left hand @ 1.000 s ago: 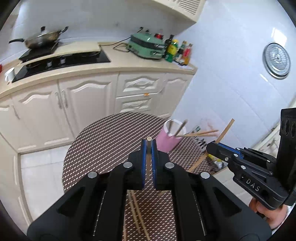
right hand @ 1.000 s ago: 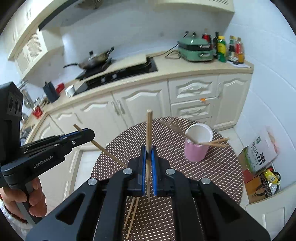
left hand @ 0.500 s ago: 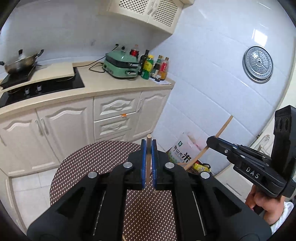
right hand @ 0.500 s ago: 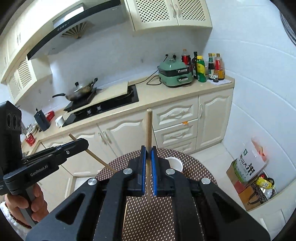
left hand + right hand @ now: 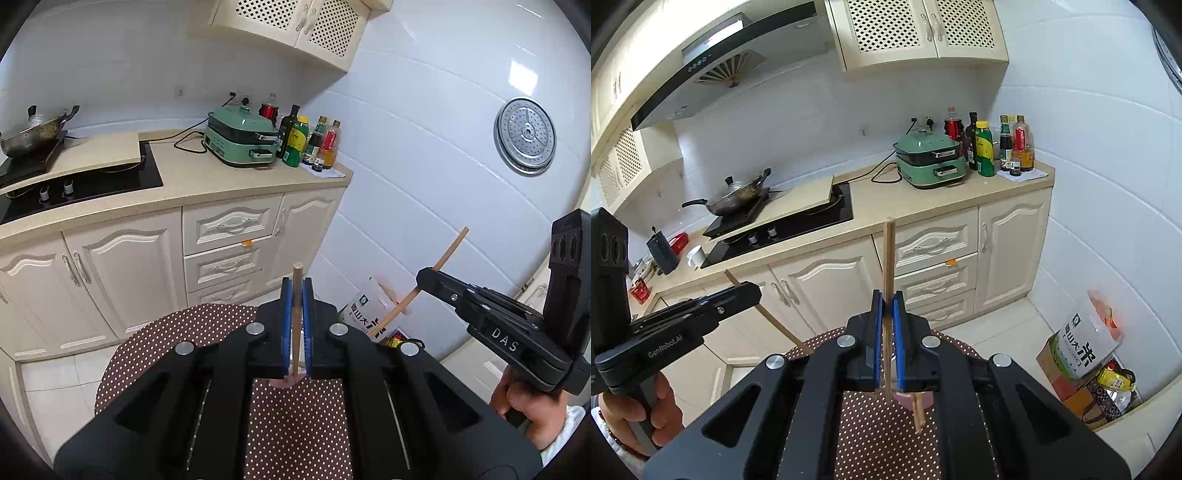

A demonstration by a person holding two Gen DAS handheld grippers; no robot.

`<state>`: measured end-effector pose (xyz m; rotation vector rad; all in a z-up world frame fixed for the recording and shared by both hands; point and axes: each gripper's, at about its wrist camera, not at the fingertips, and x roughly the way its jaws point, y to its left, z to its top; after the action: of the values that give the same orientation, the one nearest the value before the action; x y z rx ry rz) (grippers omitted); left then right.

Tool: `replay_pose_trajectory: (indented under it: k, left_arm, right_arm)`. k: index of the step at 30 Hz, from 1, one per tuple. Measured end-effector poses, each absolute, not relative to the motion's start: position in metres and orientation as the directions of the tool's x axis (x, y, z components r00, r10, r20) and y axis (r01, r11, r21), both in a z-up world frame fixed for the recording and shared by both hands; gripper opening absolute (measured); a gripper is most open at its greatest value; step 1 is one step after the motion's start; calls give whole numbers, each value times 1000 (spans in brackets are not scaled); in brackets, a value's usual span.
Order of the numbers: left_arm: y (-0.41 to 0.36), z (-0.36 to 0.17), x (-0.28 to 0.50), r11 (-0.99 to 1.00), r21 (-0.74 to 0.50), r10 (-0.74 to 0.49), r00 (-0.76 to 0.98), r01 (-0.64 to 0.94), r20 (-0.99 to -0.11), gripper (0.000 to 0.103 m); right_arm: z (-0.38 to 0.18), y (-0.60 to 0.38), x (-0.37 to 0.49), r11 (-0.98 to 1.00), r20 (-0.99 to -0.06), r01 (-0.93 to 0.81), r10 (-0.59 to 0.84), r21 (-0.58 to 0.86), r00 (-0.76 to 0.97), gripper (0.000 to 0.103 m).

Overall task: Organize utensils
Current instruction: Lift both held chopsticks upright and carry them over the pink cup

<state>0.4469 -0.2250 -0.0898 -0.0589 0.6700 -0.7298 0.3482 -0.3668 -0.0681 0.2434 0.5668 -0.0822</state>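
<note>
My left gripper (image 5: 296, 291) is shut on a wooden chopstick (image 5: 297, 280) that stands upright between its blue pads. My right gripper (image 5: 887, 299) is shut on another wooden chopstick (image 5: 889, 254), also upright. Each gripper shows in the other's view, the right one (image 5: 424, 275) with its slanted chopstick (image 5: 448, 249) and the left one (image 5: 755, 286) with its chopstick (image 5: 775, 323). Both are raised above the round brown dotted table (image 5: 177, 332). The pink holder (image 5: 905, 397) is almost hidden behind the jaws, with a chopstick (image 5: 918, 413) leaning from it.
Cream kitchen cabinets (image 5: 122, 266) and a counter with a black hob (image 5: 92, 181), a wok (image 5: 33, 129), a green cooker (image 5: 240, 142) and bottles (image 5: 310, 144) lie beyond the table. A rice bag (image 5: 1082, 343) stands on the floor by the tiled wall.
Both grippers have risen and tilted up with their chopsticks. The pink holder and the loose chopsticks on the table have dropped out of sight below the jaws.
</note>
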Motion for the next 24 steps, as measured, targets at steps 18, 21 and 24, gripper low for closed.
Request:
replay_pose_trajectory:
  k: [18, 21, 24]
  left_arm:
    - [-263, -120, 491, 772, -268, -604, 536, 576, -590, 5]
    - [-269, -130, 495, 771, -266, -599, 516, 579, -613, 5]
    - [-275, -139, 495, 771, -257, -589, 500, 582, -635, 5]
  right_arm:
    - [-92, -388, 382, 970, -585, 181, -52, 164, 810, 4]
    - [-98, -393, 385, 969, -596, 190, -59, 160, 801, 4]
    - [-105, -396, 387, 967, -611, 198, -62, 158, 789, 4]
